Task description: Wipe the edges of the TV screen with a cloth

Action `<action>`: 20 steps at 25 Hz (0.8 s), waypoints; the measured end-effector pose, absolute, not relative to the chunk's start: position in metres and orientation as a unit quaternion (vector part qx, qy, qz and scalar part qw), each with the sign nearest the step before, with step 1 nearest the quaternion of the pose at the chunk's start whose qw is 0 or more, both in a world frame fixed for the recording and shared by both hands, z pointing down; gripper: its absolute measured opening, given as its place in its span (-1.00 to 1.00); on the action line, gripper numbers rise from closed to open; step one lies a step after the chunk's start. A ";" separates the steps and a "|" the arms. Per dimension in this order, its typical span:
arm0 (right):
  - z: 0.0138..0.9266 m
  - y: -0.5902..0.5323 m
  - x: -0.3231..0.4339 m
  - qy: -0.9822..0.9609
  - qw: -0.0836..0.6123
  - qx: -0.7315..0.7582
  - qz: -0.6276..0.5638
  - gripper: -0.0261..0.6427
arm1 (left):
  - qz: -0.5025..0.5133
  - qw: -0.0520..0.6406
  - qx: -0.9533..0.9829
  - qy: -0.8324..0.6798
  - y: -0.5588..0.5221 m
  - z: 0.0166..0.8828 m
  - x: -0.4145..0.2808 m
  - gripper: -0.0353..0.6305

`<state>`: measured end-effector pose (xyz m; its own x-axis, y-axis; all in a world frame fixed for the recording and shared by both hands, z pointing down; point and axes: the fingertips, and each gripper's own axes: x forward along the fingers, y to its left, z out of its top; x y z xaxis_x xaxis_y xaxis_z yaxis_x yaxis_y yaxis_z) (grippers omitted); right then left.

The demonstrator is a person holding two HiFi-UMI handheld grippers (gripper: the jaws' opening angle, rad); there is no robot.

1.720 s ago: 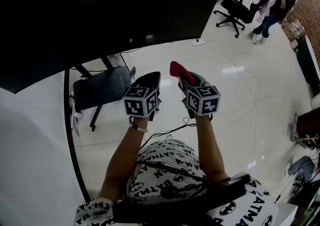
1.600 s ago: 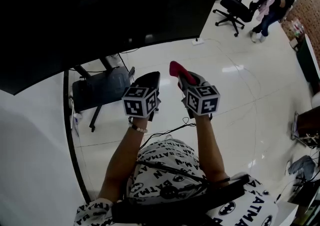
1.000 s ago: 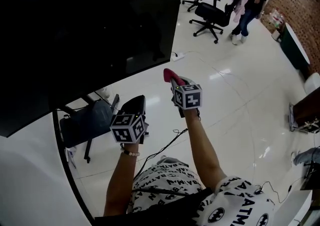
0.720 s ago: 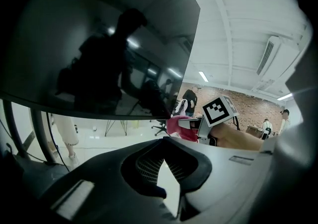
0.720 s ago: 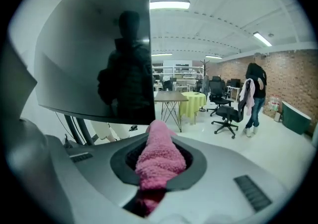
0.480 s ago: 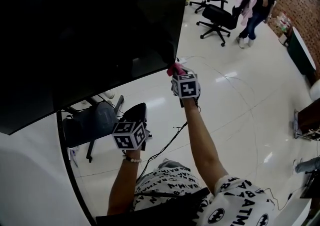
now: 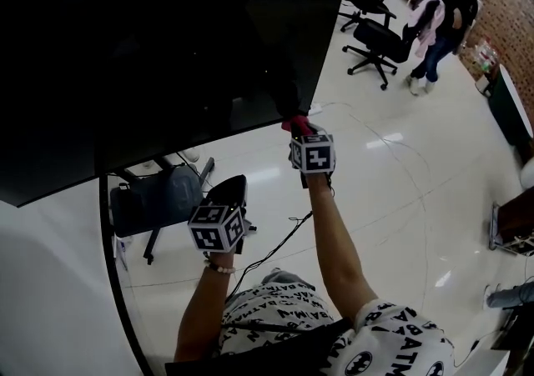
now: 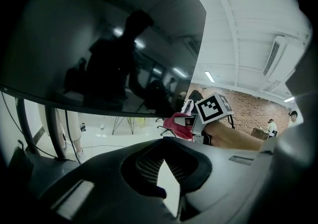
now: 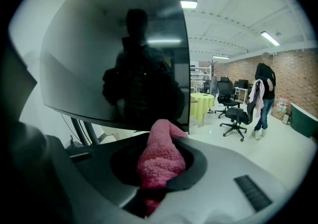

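The big black TV screen [image 7: 167, 49] fills the upper left of the head view. My right gripper [image 7: 299, 132] is shut on a pink cloth [image 7: 296, 123], and the cloth touches the screen's bottom edge near its lower right corner. In the right gripper view the cloth [image 9: 159, 161] bulges out between the jaws, its tip just under the screen [image 9: 109, 44] corner. My left gripper [image 7: 233, 192] hangs lower and to the left, below the screen, shut with nothing in it. From the left gripper view I see the cloth [image 8: 178, 121] against the screen [image 8: 99, 44] edge.
Under the screen stand the TV stand legs and a grey bag [image 7: 154, 199]. A cable [image 7: 275, 241] trails over the glossy white floor. Black office chairs [image 7: 380, 32] and a standing person [image 7: 438, 16] are at the far right. A white wall [image 7: 50, 283] lies at the left.
My right gripper has risen and moved forward, carrying the pink cloth up to the screen's lower right corner. The left gripper has stayed low and shut.
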<state>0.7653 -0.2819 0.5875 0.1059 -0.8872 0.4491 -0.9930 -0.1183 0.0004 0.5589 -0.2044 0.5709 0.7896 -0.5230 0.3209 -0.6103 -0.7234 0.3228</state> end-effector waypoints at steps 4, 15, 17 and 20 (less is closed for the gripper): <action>0.589 -0.289 0.743 -0.654 0.157 0.720 0.172 -0.75 | 0.100 0.213 0.921 -0.311 -0.204 0.569 0.545 -0.89; 0.584 -0.296 0.680 -0.673 0.184 0.694 0.178 -0.75 | 0.083 0.224 0.906 -0.348 -0.200 0.560 0.490 -0.89; 0.585 -0.299 0.666 -0.679 0.184 0.688 0.179 -0.75 | 0.081 0.227 0.903 -0.355 -0.200 0.559 0.477 -0.89; 0.586 -0.303 0.640 -0.689 0.180 0.679 0.180 -0.75 | 0.079 0.230 0.900 -0.361 -0.201 0.559 0.458 -0.89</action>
